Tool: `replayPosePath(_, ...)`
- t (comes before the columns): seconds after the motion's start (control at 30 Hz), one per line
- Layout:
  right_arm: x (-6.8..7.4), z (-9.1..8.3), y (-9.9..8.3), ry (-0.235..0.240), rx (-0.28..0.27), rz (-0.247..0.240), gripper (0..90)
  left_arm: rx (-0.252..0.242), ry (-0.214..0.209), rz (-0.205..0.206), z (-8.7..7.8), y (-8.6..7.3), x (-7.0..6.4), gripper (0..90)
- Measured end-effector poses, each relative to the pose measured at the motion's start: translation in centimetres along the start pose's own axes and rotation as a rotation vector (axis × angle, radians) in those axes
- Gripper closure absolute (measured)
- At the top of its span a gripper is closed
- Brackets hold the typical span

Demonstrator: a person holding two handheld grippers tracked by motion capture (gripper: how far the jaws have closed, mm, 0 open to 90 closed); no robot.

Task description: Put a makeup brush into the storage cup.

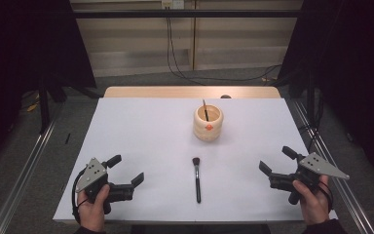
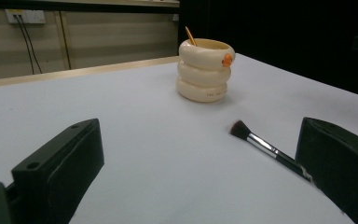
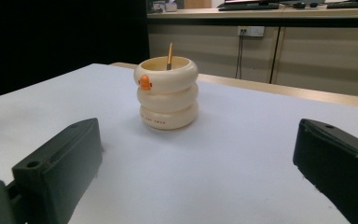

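A lab-style recording bay, not a home.

The white table (image 1: 141, 146) stood as the centre of a staged rig: aluminium rails (image 1: 22, 170) ran along the floor at both its sides, black curtains (image 1: 24, 44) hung to its left and right, and a dark frame bar (image 1: 185, 13) crossed above its far edge. Behind the table a plain panelled wall carried a socket plate (image 1: 172, 4) with black cables (image 1: 173, 53) dropping to the grey floor. In the right gripper view, a counter (image 3: 261, 11) with a keyboard sat beyond the table.
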State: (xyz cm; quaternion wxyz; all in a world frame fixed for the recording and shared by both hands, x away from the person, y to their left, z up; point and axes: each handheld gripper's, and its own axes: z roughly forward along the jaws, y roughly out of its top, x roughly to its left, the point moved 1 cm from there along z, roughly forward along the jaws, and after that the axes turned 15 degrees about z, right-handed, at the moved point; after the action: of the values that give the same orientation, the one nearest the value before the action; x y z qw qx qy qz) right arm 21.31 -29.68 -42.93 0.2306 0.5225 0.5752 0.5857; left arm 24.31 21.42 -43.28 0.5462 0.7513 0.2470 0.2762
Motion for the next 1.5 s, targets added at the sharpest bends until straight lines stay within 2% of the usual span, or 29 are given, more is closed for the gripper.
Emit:
replayPosePath(0.1, -0.3, -0.2, -0.1, -0.014, 0.006, -0.011, 0.6, 0.002, 0.0, 0.001, 0.1, 0.1, -0.1, 0.9)
replayPosePath(0.17, -0.2, -0.2, -0.1, -0.008, 0.003, 0.005, 0.6, 0.003, -0.001, 0.006, 0.1, 0.1, -0.2, 0.9)
replayPosePath(0.23, -0.2, -0.2, -0.2, 0.0, 0.008, -0.018, 0.6, -0.002, -0.009, 0.007, 0.1, 0.1, -0.1, 0.9)
replayPosePath(0.53, 0.0, 0.2, -0.3, 0.004, 0.009, -0.02, 0.7, 0.004, 0.004, 0.003, 0.0, -0.1, 0.0, 0.9)
replayPosePath(0.67, 0.1, 0.3, -0.4, 0.016, 0.011, -0.031, 0.6, -0.005, -0.01, 0.003, 0.0, 0.0, -0.1, 0.9)
replayPosePath(0.87, 0.1, 0.2, -0.3, 0.022, 0.005, -0.033, 0.7, 0.001, -0.006, 0.012, 0.1, 0.5, -0.6, 0.8)
replayPosePath(1.07, 0.1, 0.3, -0.4, 0.027, 0.014, -0.034, 0.8, 0.004, -0.022, 0.013, 0.1, 0.8, -0.9, 0.8)
replayPosePath(1.17, 0.0, 0.2, -0.3, 0.029, 0.013, -0.04, 0.8, 0.006, -0.016, 0.009, 0.2, 1.2, -1.3, 0.8)
replayPosePath(1.33, 0.2, 0.4, -0.4, 0.044, 0.018, -0.047, 0.9, 0.012, -0.007, 0.027, 0.2, 2.0, -1.8, 0.9)
replayPosePath(1.5, 0.2, 0.4, -0.3, 0.039, 0.019, -0.049, 0.9, 0.014, -0.016, 0.026, 0.5, 2.6, -2.0, 1.0)
